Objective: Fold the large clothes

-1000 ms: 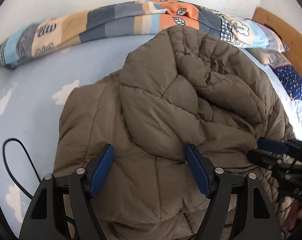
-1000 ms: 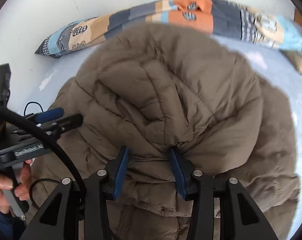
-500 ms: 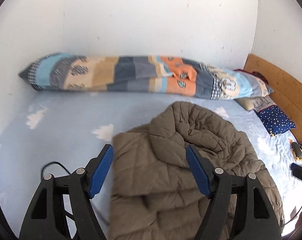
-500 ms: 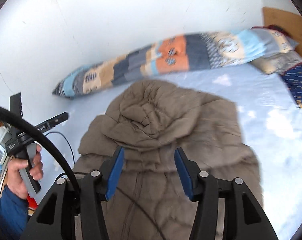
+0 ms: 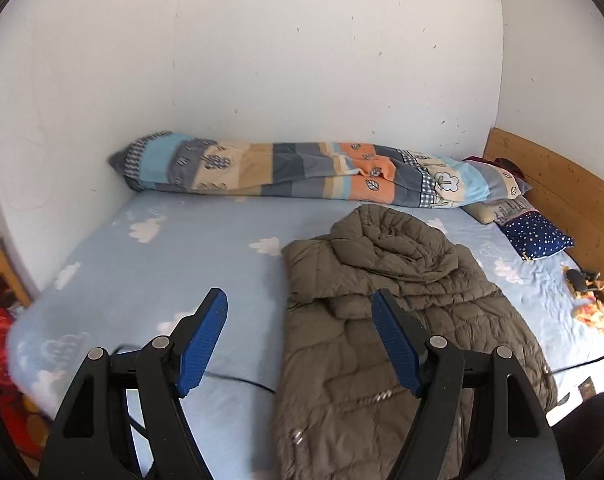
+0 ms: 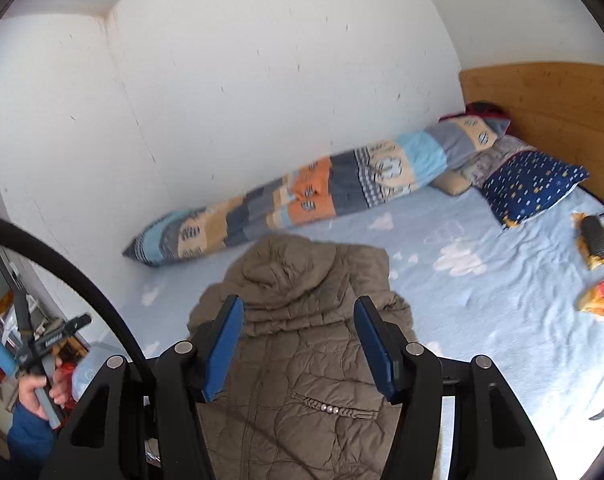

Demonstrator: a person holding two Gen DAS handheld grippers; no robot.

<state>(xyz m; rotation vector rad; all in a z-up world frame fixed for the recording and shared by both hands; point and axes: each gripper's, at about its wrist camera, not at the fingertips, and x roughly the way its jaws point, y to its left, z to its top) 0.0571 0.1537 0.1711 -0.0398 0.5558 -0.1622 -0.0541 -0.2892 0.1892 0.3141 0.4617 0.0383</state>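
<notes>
Lying on the bed [image 5: 189, 248], the coat [image 6: 302, 384] has its top folded down; more folds look needed. Left gripper [image 5: 299, 344] gapes empty; right gripper [image 6: 299, 350], jaws just widened, holds nothing

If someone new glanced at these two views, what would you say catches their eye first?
Probably the brown quilted coat, lying partly folded on the cloud-print sheet with its hood end bunched toward the wall. Behind it, a long patchwork bolster in orange, blue and grey runs along the white wall. Both the left gripper and the right gripper hang open above the bed, holding nothing.
</notes>
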